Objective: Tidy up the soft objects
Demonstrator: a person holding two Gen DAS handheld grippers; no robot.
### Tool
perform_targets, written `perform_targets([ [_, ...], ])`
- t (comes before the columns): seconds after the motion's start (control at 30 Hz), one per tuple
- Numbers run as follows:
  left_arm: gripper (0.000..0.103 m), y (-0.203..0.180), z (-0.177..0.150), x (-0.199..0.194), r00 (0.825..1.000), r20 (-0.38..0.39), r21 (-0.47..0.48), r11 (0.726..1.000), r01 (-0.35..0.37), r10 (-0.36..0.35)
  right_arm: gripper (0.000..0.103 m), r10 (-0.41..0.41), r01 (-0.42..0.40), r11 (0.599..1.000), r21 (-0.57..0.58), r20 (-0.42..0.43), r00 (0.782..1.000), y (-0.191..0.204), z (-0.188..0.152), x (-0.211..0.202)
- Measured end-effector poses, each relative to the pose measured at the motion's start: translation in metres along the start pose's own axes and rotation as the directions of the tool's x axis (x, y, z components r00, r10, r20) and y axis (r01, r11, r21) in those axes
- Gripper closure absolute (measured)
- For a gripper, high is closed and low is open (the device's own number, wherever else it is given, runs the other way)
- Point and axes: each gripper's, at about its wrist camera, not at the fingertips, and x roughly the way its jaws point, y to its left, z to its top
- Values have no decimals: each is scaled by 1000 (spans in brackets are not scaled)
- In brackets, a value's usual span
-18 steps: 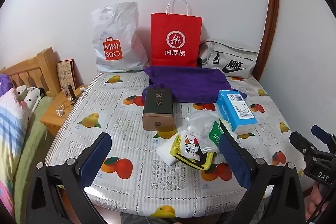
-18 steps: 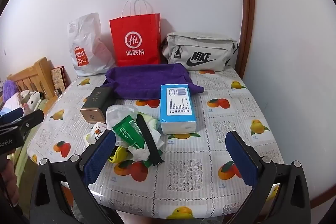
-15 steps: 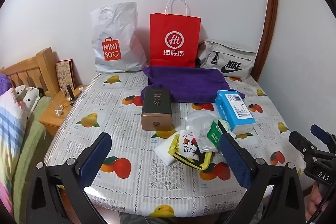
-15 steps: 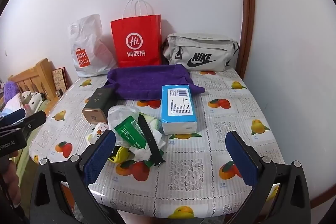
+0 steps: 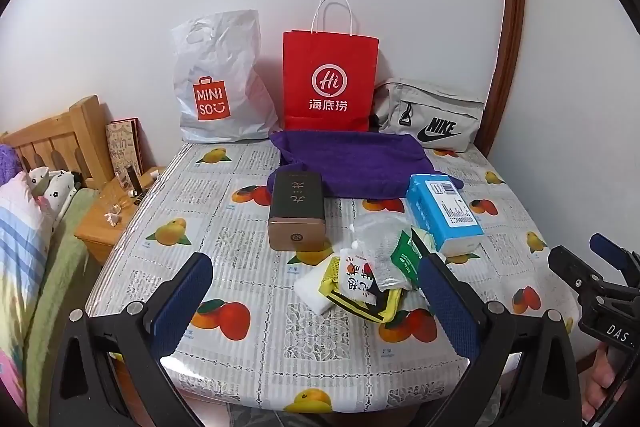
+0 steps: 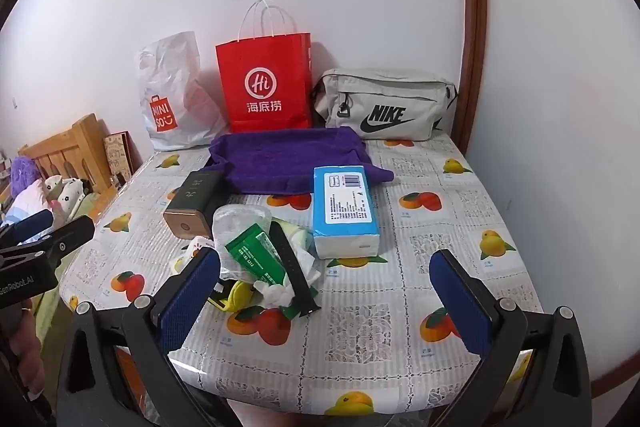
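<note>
Both views have shifted only a touch since a moment ago, and nothing on the bench [image 5: 248, 311] has moved. Left gripper [image 5: 316, 301] and right gripper [image 6: 334, 301] hover over the near edge, each with fingers wide apart and holding nothing. Taking the blue tissue pack [image 6: 344, 209] as landmark: the purple towel [image 6: 288, 159] lies just behind it, touching; the pile of soft packets [image 6: 264, 259] sits beside it, toward the dark box [image 5: 296, 209].
</note>
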Motion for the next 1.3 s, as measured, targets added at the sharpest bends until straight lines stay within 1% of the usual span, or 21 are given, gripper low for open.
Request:
perform_targets([
  [0.43, 0, 3, -3, -2, 1000, 14, 0, 1000, -9, 9, 0, 6, -6, 1000, -7, 8, 1000, 3, 1, -5],
  [1.3, 0, 3, -5, -2, 1000, 18, 2, 1000, -10, 10, 0, 14, -13, 1000, -22, 12, 1000, 9, 3, -8],
])
